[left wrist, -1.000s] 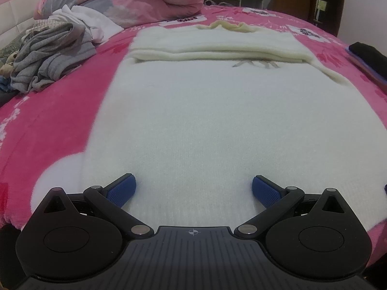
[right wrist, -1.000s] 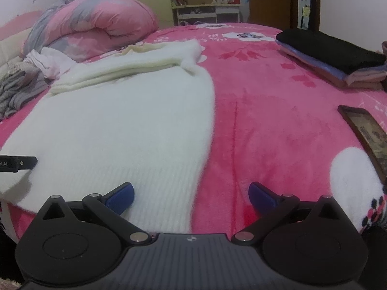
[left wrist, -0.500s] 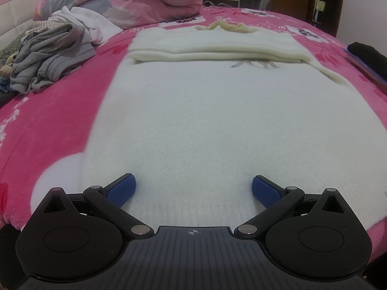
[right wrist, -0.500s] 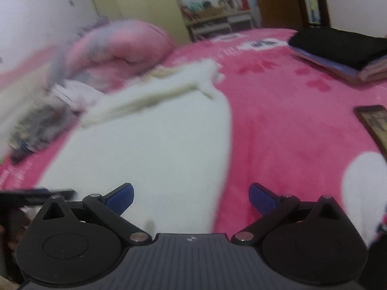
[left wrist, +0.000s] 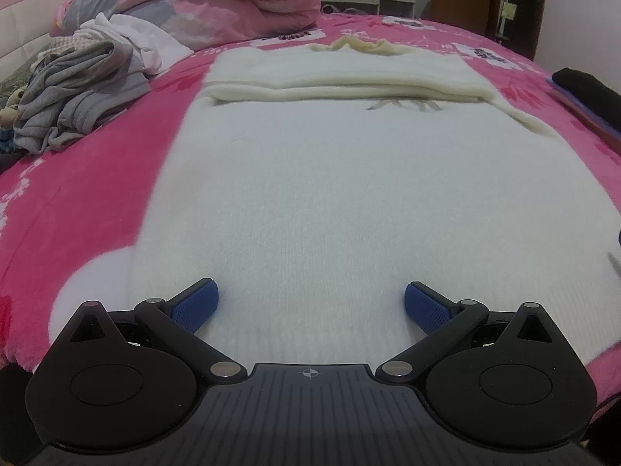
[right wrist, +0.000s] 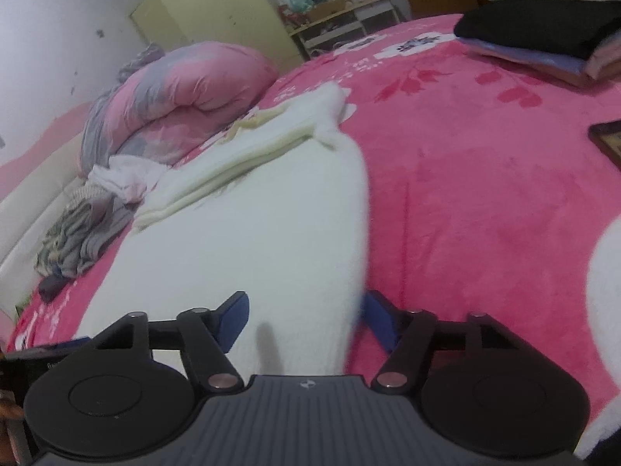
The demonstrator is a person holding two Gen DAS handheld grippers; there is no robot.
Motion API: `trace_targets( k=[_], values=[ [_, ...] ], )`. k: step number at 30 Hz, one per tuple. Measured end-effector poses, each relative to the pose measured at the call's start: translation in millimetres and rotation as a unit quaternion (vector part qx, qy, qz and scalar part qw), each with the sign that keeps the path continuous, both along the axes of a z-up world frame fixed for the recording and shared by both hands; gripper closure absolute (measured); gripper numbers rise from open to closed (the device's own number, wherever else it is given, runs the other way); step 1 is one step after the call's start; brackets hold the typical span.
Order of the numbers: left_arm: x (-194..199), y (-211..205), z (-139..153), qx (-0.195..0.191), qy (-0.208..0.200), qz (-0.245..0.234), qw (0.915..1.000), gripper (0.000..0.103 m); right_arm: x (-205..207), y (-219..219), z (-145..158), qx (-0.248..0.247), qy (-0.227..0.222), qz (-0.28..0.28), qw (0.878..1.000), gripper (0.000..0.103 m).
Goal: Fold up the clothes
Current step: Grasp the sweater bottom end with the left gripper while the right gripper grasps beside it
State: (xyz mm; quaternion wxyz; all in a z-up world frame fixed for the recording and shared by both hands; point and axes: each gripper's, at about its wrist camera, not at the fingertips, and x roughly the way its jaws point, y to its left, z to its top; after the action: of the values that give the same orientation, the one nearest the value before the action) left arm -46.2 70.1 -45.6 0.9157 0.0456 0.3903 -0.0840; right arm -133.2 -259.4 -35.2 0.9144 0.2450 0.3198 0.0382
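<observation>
A white knitted sweater (left wrist: 349,202) lies flat on a bed covered by a pink fleece blanket (right wrist: 485,202) with red flower prints, its far end folded back on itself into a thick band. The left hand-held gripper (left wrist: 310,303) hovers over the near hem with its blue pads spread wide and nothing between them. The right hand-held gripper (right wrist: 302,316) sits at the sweater's right edge near the hem; its jaws have just been closing and stand partway in, with the edge of the knit between the pads, which do not visibly press it. A rolled pink and grey duvet (right wrist: 174,105) lies at the far left beside a heap of grey clothes (left wrist: 77,93). Folded dark garments (right wrist: 543,35) are stacked at the far right. A shelf unit (right wrist: 337,19) and a pale yellow wardrobe (right wrist: 217,11) stand against the back wall
</observation>
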Motion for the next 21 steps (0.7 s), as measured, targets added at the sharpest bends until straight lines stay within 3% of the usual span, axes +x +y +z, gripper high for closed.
trace_targets(
  k=[5,10,18,21],
  values=[
    [0,4,2,-0.008,0.003,-0.011,0.9999,0.0,8,-11,-5,0.035,0.007,-0.004,0.999,0.04],
    [-12,27,11,-0.054,-0.01,-0.022,0.9982,0.0,2,-8,-5,0.053,0.018,0.014,0.998,0.047],
    [-43,78,20,-0.084,-0.035,0.018,0.9957,0.0,-16,-8,-9,0.107,0.036,0.032,0.993,0.061],
    [-37,88,17,-0.095,-0.023,0.03,0.9948,0.005,-15,-7,-10,0.107,0.04,0.031,0.993,0.064]
  ],
)
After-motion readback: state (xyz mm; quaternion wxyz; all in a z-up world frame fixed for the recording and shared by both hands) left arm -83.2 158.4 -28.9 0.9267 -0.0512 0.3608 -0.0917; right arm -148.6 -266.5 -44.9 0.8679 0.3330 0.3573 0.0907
